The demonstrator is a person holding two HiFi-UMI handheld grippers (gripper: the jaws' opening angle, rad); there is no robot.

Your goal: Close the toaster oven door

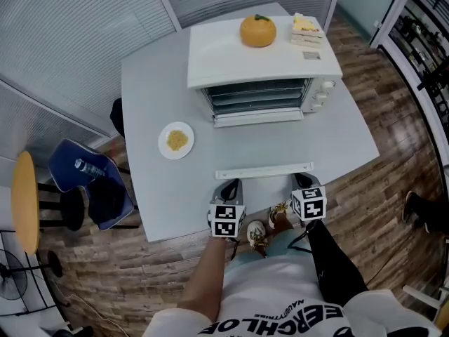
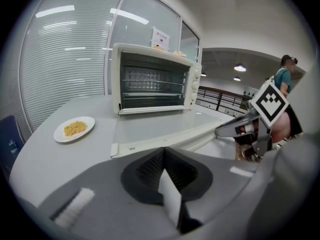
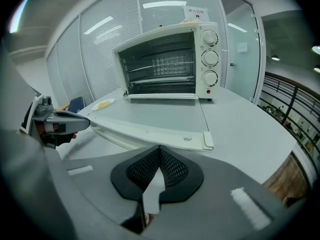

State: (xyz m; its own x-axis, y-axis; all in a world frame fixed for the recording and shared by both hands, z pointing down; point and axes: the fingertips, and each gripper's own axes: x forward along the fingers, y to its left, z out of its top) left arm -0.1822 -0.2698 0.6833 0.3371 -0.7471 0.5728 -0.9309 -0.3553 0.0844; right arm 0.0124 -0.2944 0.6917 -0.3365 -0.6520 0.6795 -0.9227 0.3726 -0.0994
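Plate of yellow food [image 1: 164, 133] on the grey table [image 1: 151, 83], blue chair [image 1: 84, 177] just beside

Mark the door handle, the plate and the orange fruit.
door handle [image 1: 264, 169], head view, middle of the bar.
plate [image 1: 163, 144], head view, bare left rim.
orange fruit [image 1: 257, 32], head view, its middle.

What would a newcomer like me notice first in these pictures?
The white toaster oven stands in the middle of the grey table, its door dropped open and lying flat toward the person. On its top sit a round orange fruit and what looks like a slice of cake; a plate of yellow food lies to its left. The left gripper and right gripper are at the table's near edge, by the door's handle, jaws together.
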